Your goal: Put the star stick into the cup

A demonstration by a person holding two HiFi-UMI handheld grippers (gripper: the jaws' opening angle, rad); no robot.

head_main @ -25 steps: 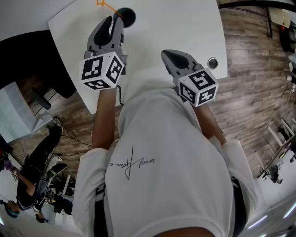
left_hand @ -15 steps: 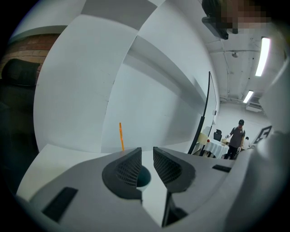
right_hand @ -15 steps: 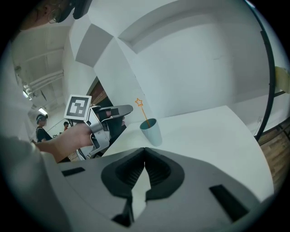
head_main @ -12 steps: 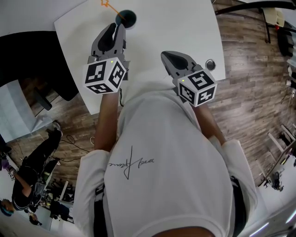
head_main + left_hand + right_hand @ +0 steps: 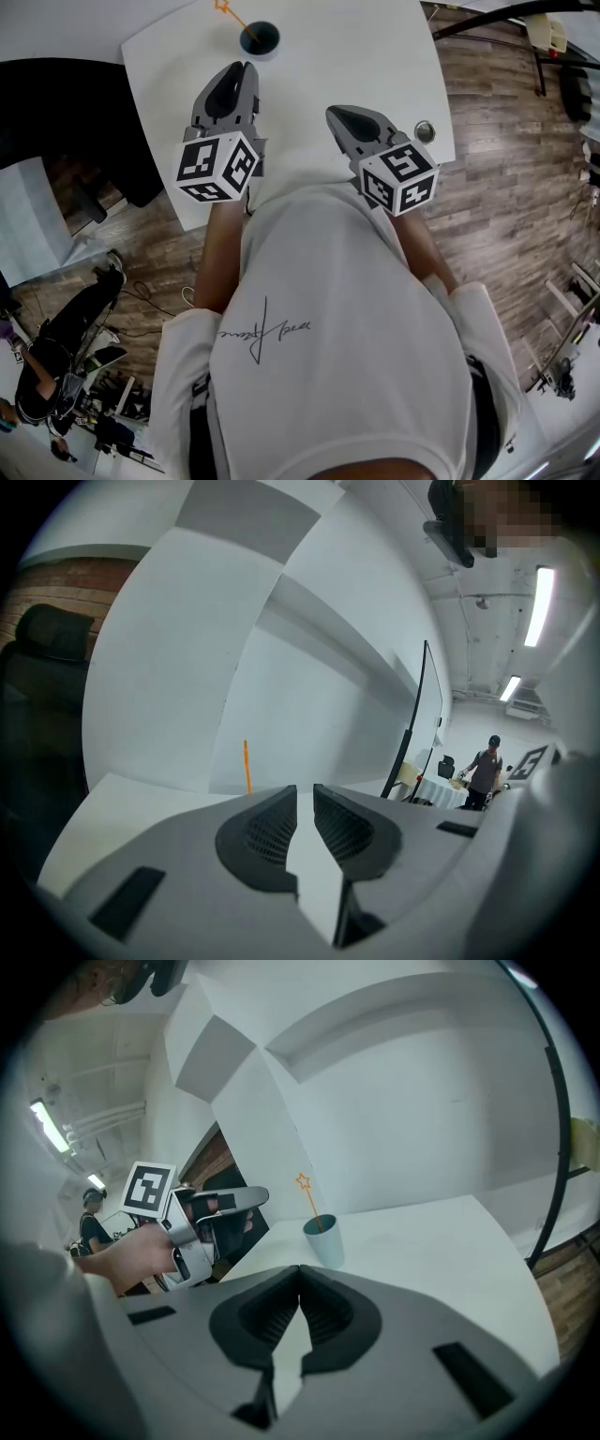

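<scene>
A teal cup [image 5: 260, 38] stands near the far edge of the white table [image 5: 375, 56], with the orange star stick [image 5: 232, 13] upright in it. The right gripper view shows the cup [image 5: 324, 1239] with the stick's star [image 5: 303, 1181] above its rim. My left gripper [image 5: 246, 67] hovers just short of the cup, its jaws slightly open with nothing between them. In the left gripper view only the stick [image 5: 247, 766] shows above the left gripper [image 5: 305, 794]. My right gripper [image 5: 337, 111] hangs over the table's near right, shut and empty, as the right gripper [image 5: 300, 1269] shows in its own view.
A small round metal disc [image 5: 425, 130] sits at the table's right edge. A black chair [image 5: 56, 103] stands to the left of the table. Wood floor [image 5: 506, 169] lies to the right. A person [image 5: 486, 766] stands far off in the room.
My left gripper has drawn back from the cup towards me, leaving the star stick standing in the cup. The right gripper has stayed in place.
</scene>
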